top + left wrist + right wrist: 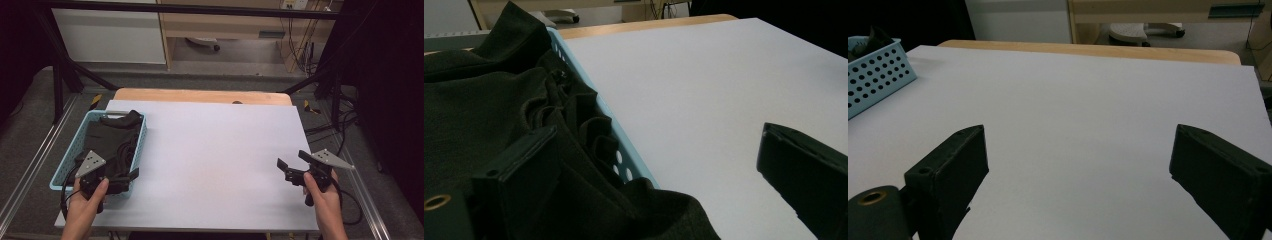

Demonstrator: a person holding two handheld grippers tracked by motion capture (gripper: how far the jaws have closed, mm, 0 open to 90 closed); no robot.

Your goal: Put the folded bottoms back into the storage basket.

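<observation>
My left gripper (644, 175), fingers spread wide, straddles the near rim of the blue basket (62, 167) at the frame's lower left, where the dark garment (112, 142) looks soft, light and floppy, so I'd pinch a bunched fold, while my right gripper (294, 165) hovers wide over the worktop (215, 150)

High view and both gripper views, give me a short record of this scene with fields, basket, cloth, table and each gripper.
basket: light blue perforated basket at the table's left edge
contents: dark garment bunched inside, spilling over the near rim
table: white sheet over a wooden top, bare in the middle
left gripper: left gripper open, one finger over the garment, the other over the white sheet, astride the basket's wall
right gripper: right gripper open above the white sheet, holding nothing
</observation>
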